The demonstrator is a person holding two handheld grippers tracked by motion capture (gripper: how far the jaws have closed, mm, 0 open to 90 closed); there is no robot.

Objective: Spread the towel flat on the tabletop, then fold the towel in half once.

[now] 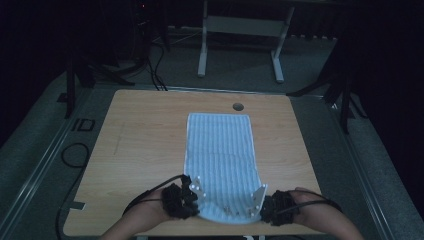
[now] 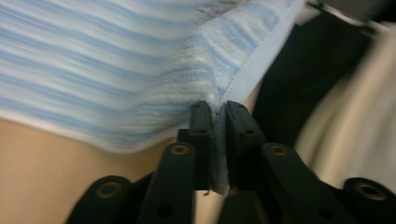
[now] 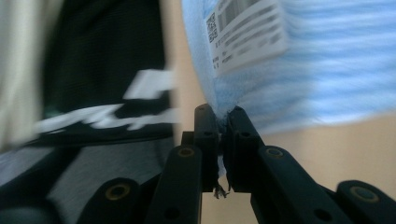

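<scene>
A blue and white striped towel (image 1: 220, 150) lies lengthwise on the wooden table (image 1: 145, 150), its near end lifted off the surface. My left gripper (image 1: 195, 205) is shut on the towel's near left corner (image 2: 224, 70), and the cloth runs between the pads (image 2: 201, 126). My right gripper (image 1: 261, 208) is shut on the near right corner (image 3: 219, 100), where a white barcode label (image 3: 245, 32) hangs from the towel. Both hands sit at the table's front edge.
A round cable hole (image 1: 238, 106) is in the tabletop just beyond the towel's far end. A white desk frame (image 1: 240, 30) stands on the floor behind the table. Black cables (image 1: 75, 155) lie on the floor at the left.
</scene>
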